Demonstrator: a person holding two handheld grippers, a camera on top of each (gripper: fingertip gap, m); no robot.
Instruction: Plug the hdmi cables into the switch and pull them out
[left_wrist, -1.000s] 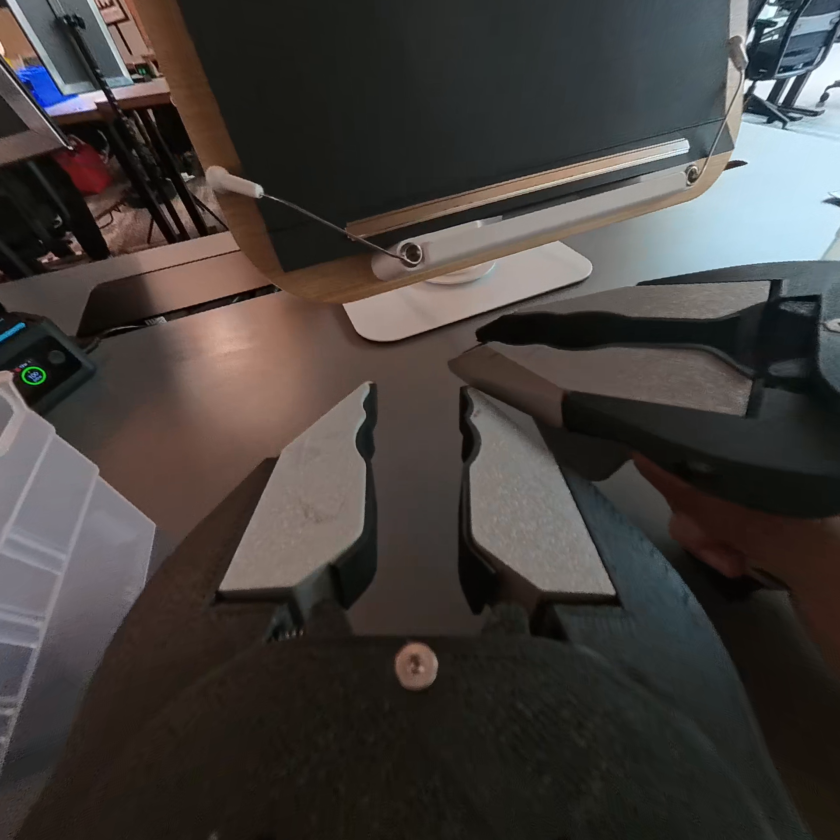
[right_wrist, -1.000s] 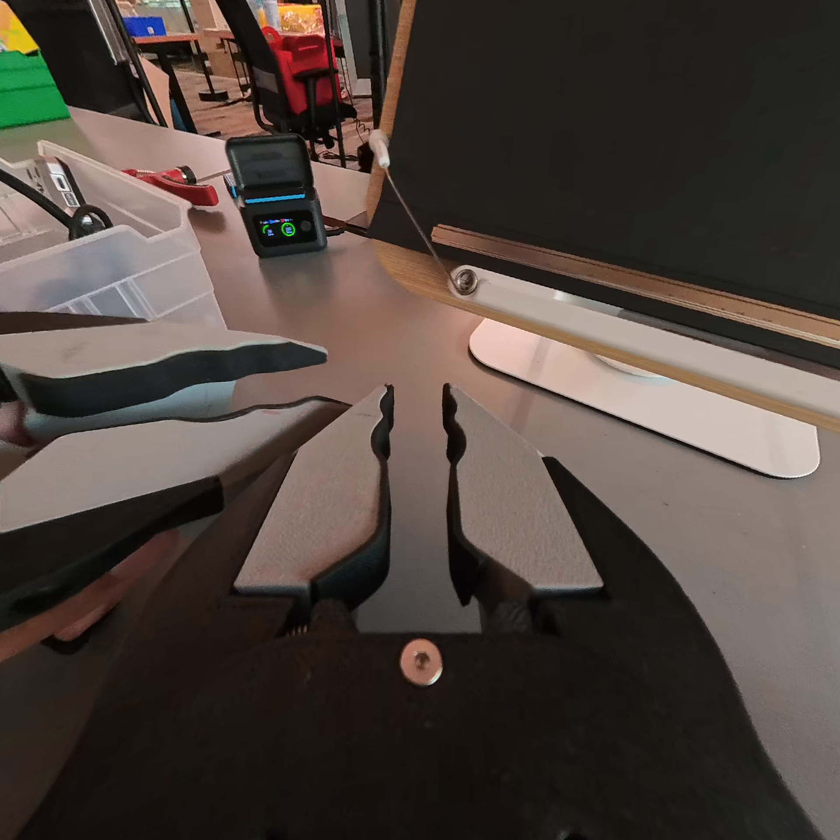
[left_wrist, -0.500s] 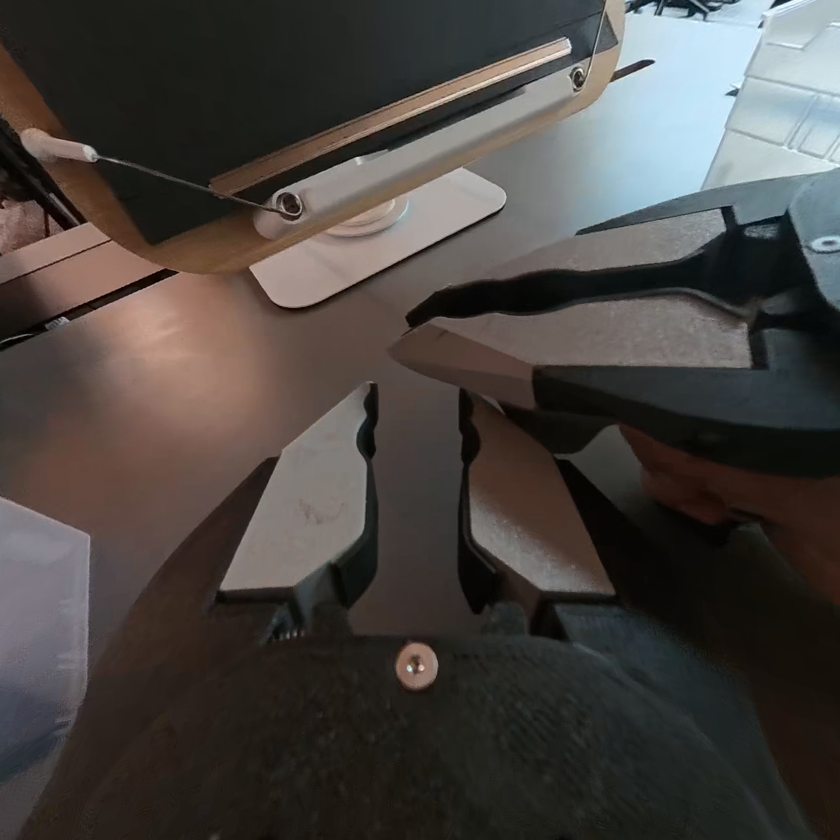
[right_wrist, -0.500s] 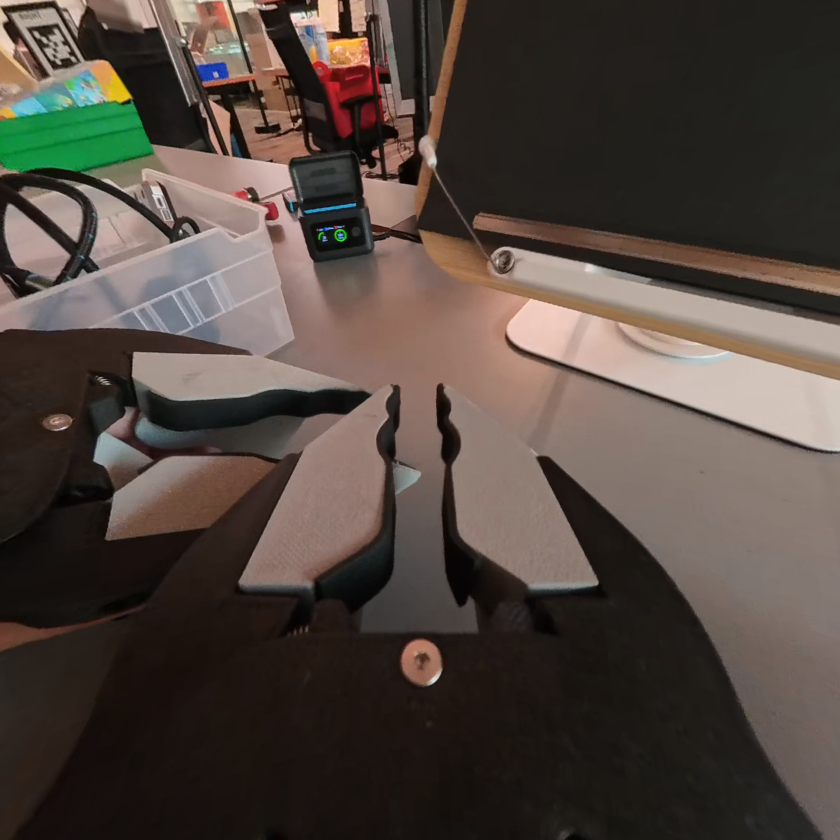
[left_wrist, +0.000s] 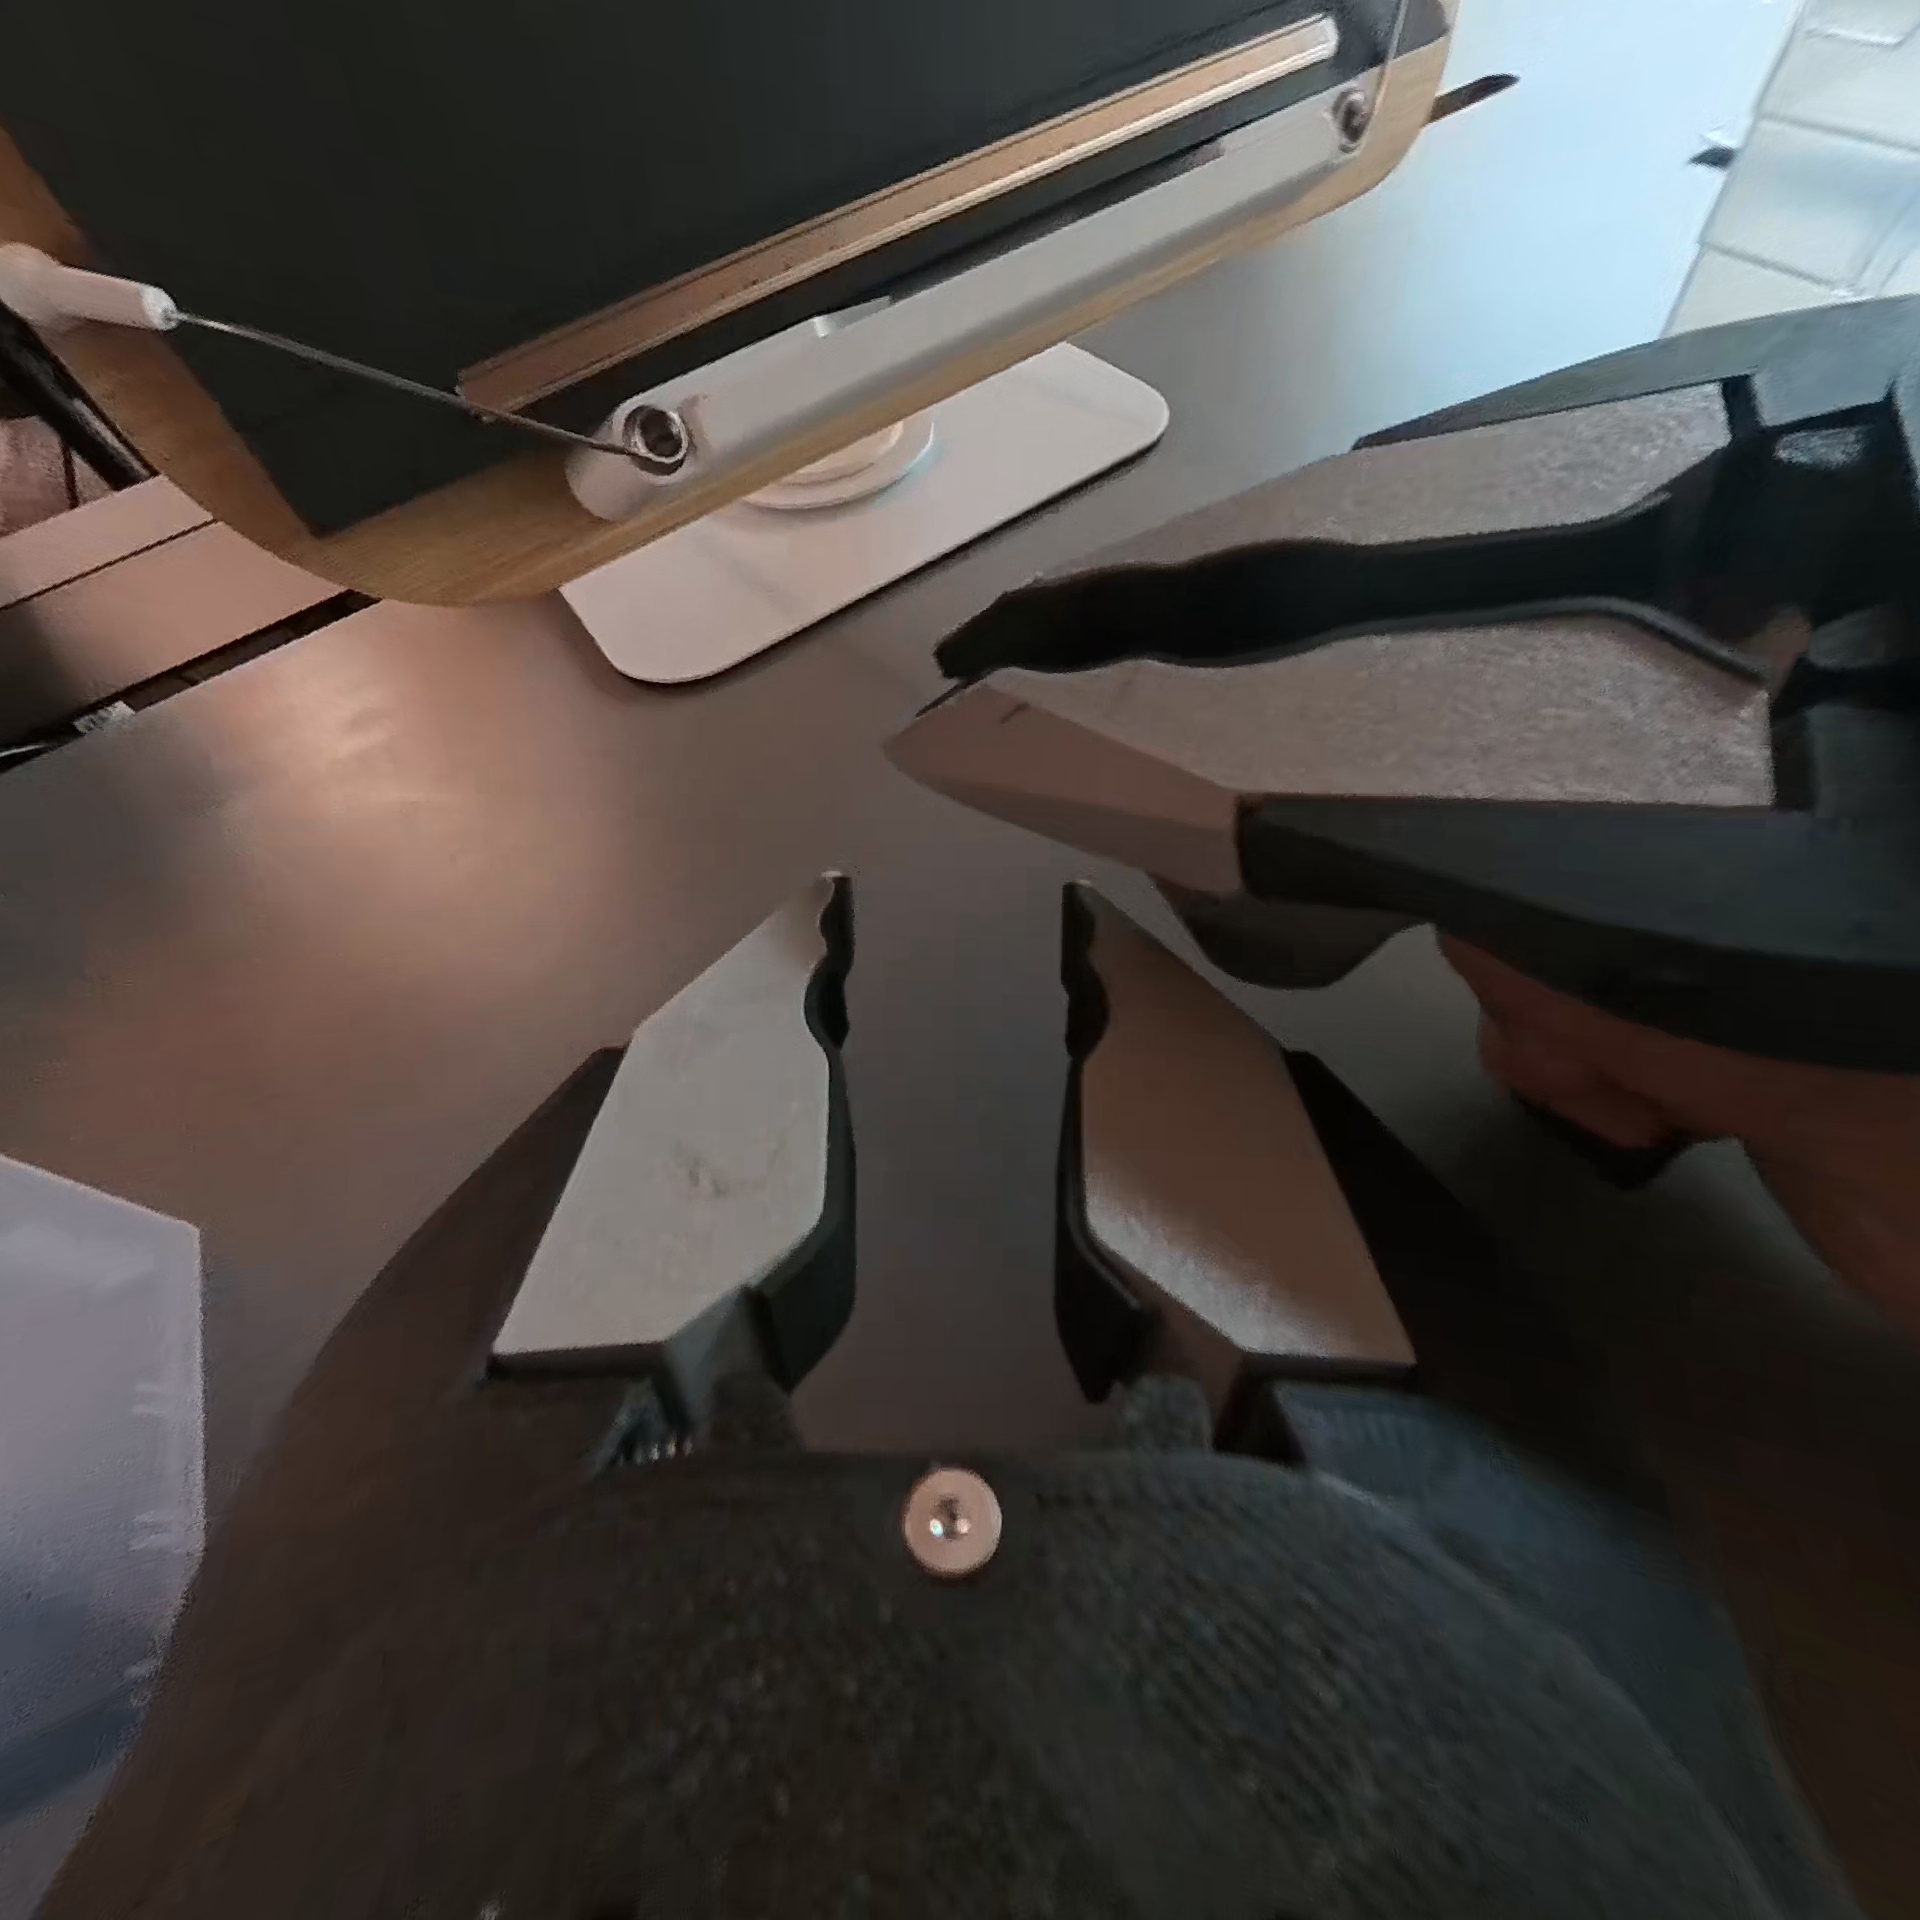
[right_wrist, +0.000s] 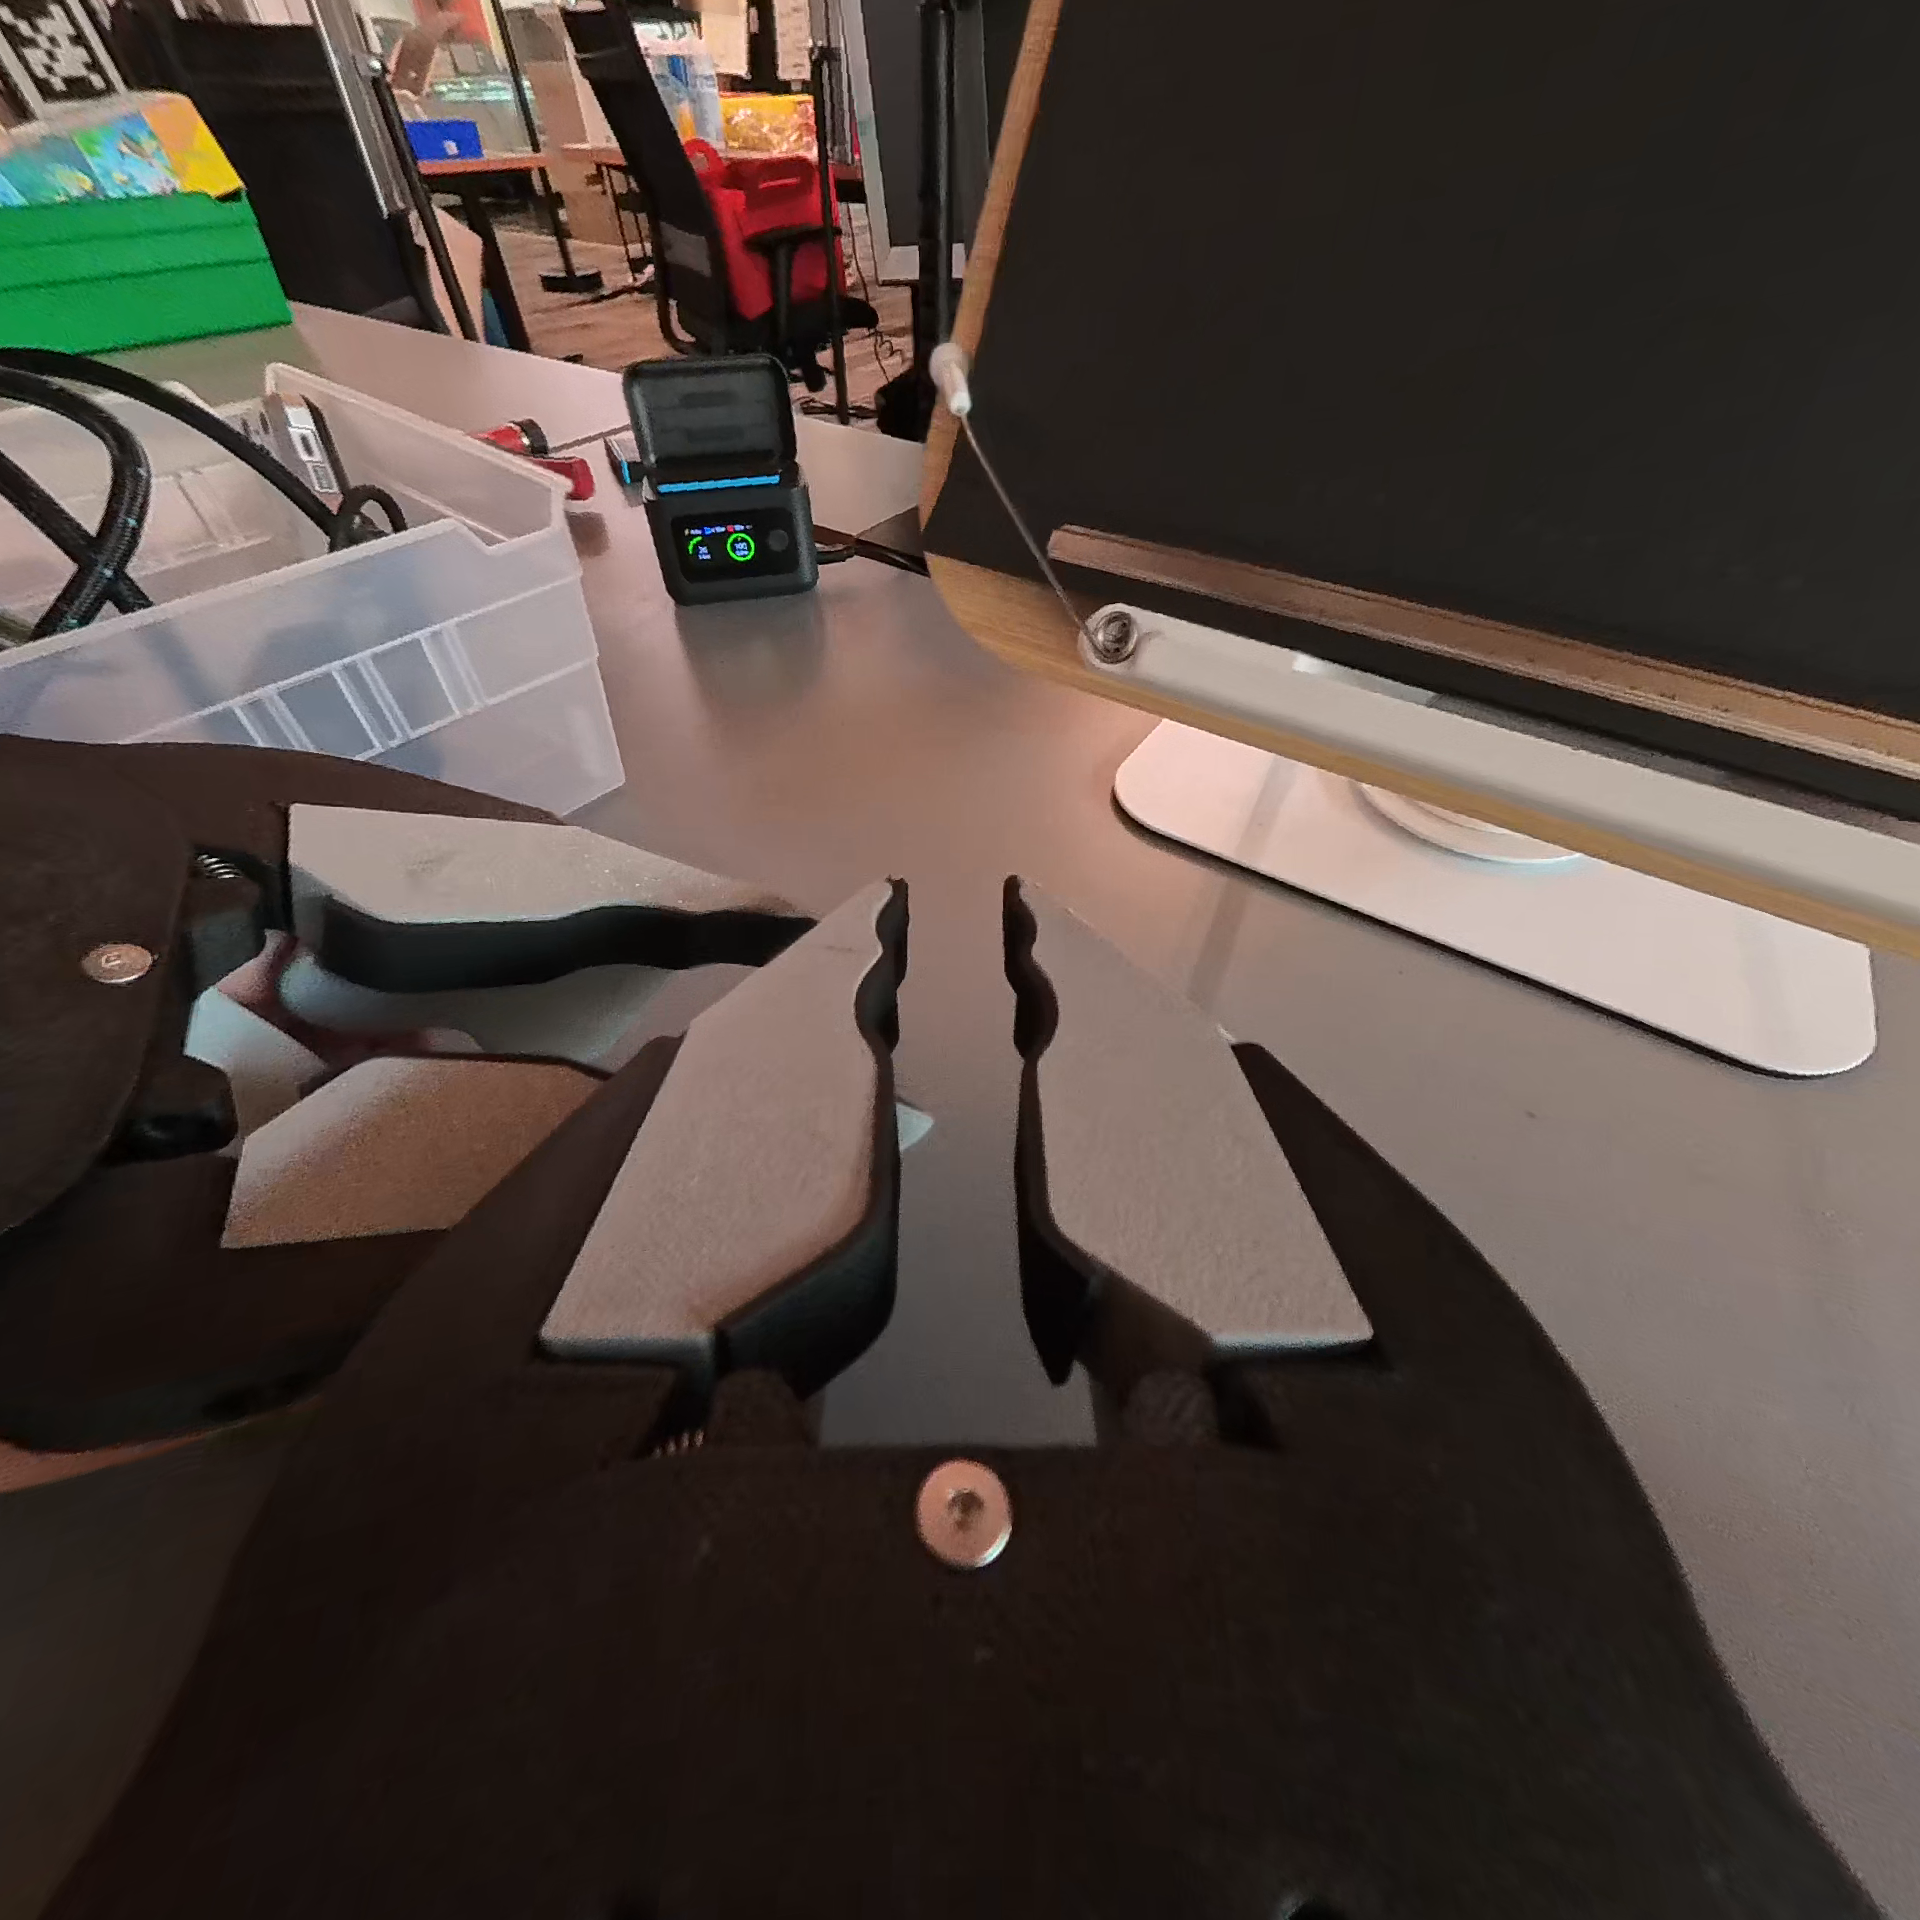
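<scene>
Black braided cables (right_wrist: 73, 488) lie coiled in a clear plastic bin (right_wrist: 416, 665) at the left of the right wrist view, beside a small labelled grey device (right_wrist: 301, 447). I cannot tell whether that device is the switch. My left gripper (left_wrist: 951, 894) is open and empty, low over the dark table (left_wrist: 364, 831). My right gripper (right_wrist: 951, 888) is empty, its jaws a narrow gap apart. It comes in from the right of the left wrist view (left_wrist: 920, 707), just beyond the left tips. The left gripper's fingers (right_wrist: 499, 894) lie across behind the right one's left finger.
A dark panel with a wooden edge (right_wrist: 1455, 312) stands on a white base plate (right_wrist: 1558, 935) right ahead; the base also shows in the left wrist view (left_wrist: 831, 561). A small black case with a lit screen (right_wrist: 727, 540) stands behind the bin. A hand (left_wrist: 1621, 1091) holds the right gripper. Both grippers' tips are close together, under 4 cm apart.
The left gripper has swung right and toward the panel, so the bin and the lit case have slid off its view. The right gripper's jaws have narrowed slightly. The two grippers now overlap.
</scene>
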